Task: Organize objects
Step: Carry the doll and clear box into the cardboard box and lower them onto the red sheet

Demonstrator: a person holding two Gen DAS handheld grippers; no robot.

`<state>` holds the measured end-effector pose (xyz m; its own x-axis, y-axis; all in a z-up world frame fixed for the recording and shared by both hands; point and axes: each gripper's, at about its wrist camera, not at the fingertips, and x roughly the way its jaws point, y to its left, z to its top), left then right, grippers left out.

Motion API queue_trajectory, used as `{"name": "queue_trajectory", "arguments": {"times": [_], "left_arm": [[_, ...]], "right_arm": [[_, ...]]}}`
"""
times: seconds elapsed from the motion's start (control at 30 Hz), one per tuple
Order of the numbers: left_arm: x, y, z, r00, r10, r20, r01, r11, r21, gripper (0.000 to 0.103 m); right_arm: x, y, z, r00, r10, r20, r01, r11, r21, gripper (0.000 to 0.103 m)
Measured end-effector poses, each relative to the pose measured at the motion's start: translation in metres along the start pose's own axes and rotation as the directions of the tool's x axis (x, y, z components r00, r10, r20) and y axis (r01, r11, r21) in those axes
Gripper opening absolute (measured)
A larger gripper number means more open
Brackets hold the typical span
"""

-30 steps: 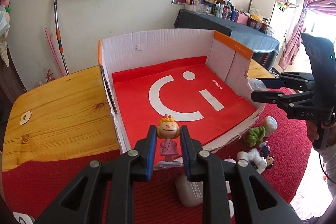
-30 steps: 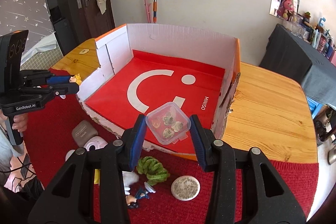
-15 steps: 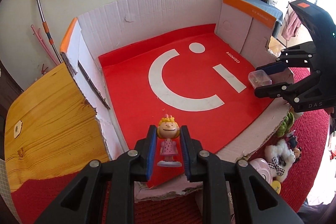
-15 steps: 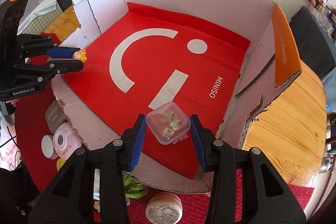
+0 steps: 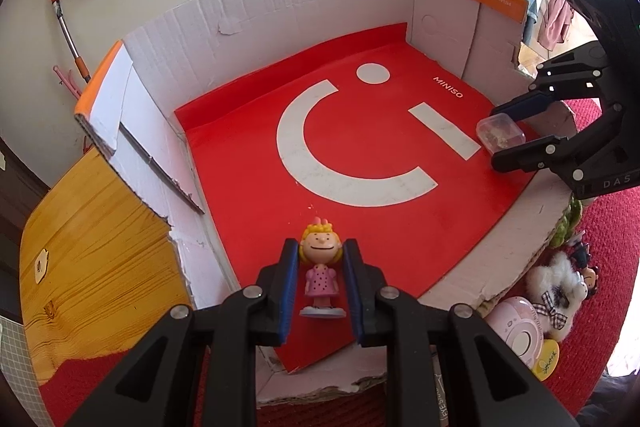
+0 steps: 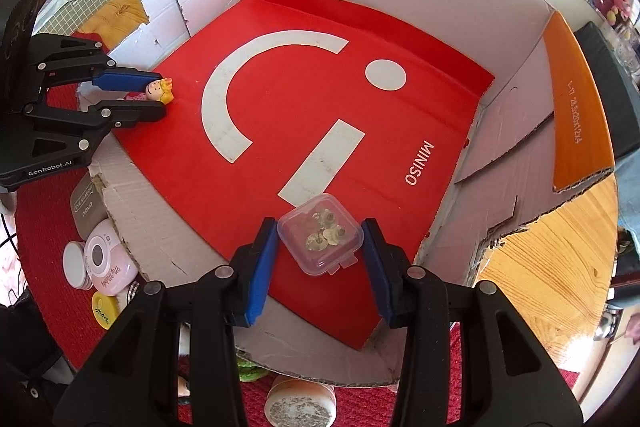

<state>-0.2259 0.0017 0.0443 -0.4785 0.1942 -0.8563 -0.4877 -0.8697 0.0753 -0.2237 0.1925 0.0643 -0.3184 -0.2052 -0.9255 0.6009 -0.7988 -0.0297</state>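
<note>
Both grippers now reach down inside the cardboard box [image 5: 280, 11], whereas a second ago they hovered in front of its torn front edge, with the box floor further away. The left gripper [image 5: 321, 281] pinches a small figurine [image 5: 321, 273] with yellow hair and a pink dotted dress; its blue pads press on either side of the head and body, and the figurine's round base sits on or just above the red liner [image 5: 360, 203] near the box's front left corner. In the right wrist view the same figurine [image 6: 158, 91] lies between the left gripper's fingers at the left edge of the liner. The right gripper [image 6: 320, 247] is closed on a clear plastic container [image 6: 320, 241] holding a few small pale pieces; its corners touch both blue pads, and it hangs low over the liner's front right part, near the white bar of the printed logo. Outside the box, on the red cloth [image 6: 40, 219] covering the counter, lie a pink round case [image 6: 106, 263], a yellow disc [image 6: 105, 310] and other small items.
</note>
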Motion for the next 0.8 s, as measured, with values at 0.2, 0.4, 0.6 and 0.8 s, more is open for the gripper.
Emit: {"name": "queue_trajectory", "arguments": {"times": [0.2,0.4,0.6,0.8], "left_arm": [[0.001,0.0,-0.001,1.0,0.003,0.0,-0.003,1.0,0.004,0.024],[0.001,0.0,-0.003,1.0,0.002,0.005,-0.002,1.0,0.007,0.024],[0.002,-0.001,-0.003,1.0,0.003,0.005,-0.003,1.0,0.006,0.024],[0.002,-0.001,-0.003,1.0,0.003,0.005,-0.003,1.0,0.006,0.024]], "right_arm": [[-0.003,-0.002,-0.007,1.0,0.0,0.005,0.0,1.0,-0.001,0.041],[-0.001,-0.002,-0.008,1.0,-0.001,0.004,0.001,1.0,0.0,0.041],[0.004,0.003,0.004,1.0,-0.005,-0.003,0.005,1.0,-0.004,0.042],[0.004,0.0,0.006,1.0,-0.008,-0.009,0.008,1.0,-0.005,0.042]]}}
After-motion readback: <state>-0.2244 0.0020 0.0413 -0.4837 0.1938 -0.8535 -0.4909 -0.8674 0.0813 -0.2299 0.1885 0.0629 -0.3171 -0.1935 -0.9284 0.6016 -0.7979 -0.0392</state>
